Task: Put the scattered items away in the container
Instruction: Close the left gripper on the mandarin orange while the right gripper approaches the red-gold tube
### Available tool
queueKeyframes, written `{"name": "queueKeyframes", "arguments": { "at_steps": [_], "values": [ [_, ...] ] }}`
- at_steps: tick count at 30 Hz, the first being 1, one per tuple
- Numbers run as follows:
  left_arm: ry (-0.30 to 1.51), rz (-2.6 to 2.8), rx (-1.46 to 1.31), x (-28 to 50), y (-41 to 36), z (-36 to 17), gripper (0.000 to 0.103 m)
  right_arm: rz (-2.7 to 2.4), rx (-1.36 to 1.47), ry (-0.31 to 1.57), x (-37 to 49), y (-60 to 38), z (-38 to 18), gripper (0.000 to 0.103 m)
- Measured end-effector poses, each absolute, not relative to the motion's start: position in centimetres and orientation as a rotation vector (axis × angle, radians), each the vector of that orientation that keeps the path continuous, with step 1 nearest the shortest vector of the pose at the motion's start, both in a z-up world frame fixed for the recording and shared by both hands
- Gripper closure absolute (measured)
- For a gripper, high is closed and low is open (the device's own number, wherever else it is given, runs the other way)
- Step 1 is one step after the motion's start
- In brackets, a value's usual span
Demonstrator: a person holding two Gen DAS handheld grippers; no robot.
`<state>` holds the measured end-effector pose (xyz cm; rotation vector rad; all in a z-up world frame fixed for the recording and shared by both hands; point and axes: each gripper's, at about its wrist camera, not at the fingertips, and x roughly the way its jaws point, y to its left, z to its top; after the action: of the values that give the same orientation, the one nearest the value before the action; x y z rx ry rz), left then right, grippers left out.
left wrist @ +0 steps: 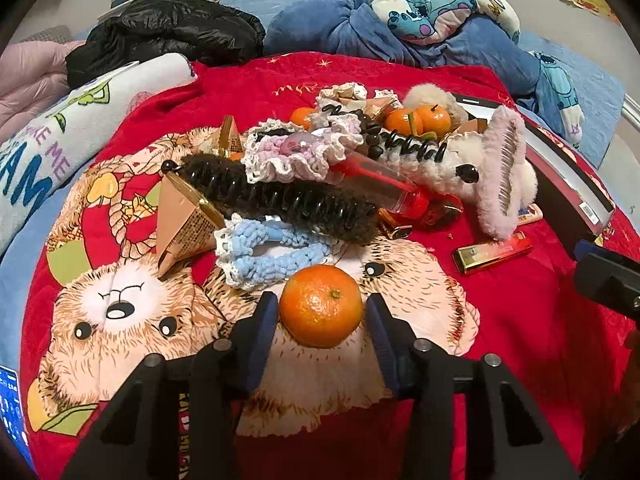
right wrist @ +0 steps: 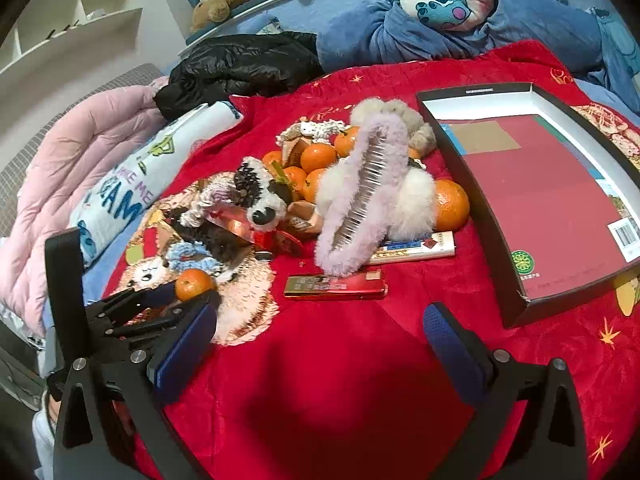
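Observation:
A tangerine (left wrist: 321, 306) lies on the red bear-print blanket (left wrist: 520, 340) between the blue pads of my left gripper (left wrist: 321, 312); the jaws stand just outside it, with small gaps. The same tangerine (right wrist: 194, 283) and left gripper (right wrist: 188, 294) show in the right wrist view. My right gripper (right wrist: 320, 344) is open and empty over bare red cloth. The container, a shallow dark box (right wrist: 480, 216) with a red bottom, lies to the right. A pile of hair claws, scrunchies (left wrist: 264, 254), tangerines (right wrist: 318, 157), a fluffy pink claw (right wrist: 360, 204) and red-gold packets (right wrist: 336, 286) lies in the middle.
A black jacket (right wrist: 240, 66), a pink quilt (right wrist: 76, 160), a rolled printed towel (left wrist: 60, 136) and blue Stitch bedding (left wrist: 420, 36) ring the blanket. A phone screen (left wrist: 10, 404) glows at the far left edge.

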<state>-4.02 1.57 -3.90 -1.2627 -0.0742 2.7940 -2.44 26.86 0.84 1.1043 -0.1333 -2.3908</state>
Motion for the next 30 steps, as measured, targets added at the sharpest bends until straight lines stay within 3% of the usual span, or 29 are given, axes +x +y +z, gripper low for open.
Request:
{"name": "queueKeyframes", "arguments": {
  "at_steps": [3, 7, 14, 23, 30],
  "values": [
    [-0.114, 2.808, -1.272, -4.0, 1.2, -4.2, 0.062, -2.384, 1.108, -0.128, -2.6, 26.5, 0.5, 0.000],
    [-0.120, 2.817, -1.270, -4.0, 1.1, -4.2, 0.062, -2.425, 1.114, -0.053, -2.7, 25.5, 0.0, 0.000],
    [-0.145, 2.829, -1.262, -3.8, 1.1, -3.9, 0.063, -2.416, 1.121, -0.105, -3.9, 24.8, -0.9, 0.000],
    [-0.159, 2.828, -1.217, -2.6, 1.0, -3.0, 0.063, -2.498, 1.113, 0.109, -4.6, 22.0, -1.6, 0.000],
    [-0.183, 2.815, -1.261, -2.3, 0.4, -3.1, 0.063, -2.533, 1.151, 0.168, -5.7, 21.4, -2.4, 0.000]
  ]
}}
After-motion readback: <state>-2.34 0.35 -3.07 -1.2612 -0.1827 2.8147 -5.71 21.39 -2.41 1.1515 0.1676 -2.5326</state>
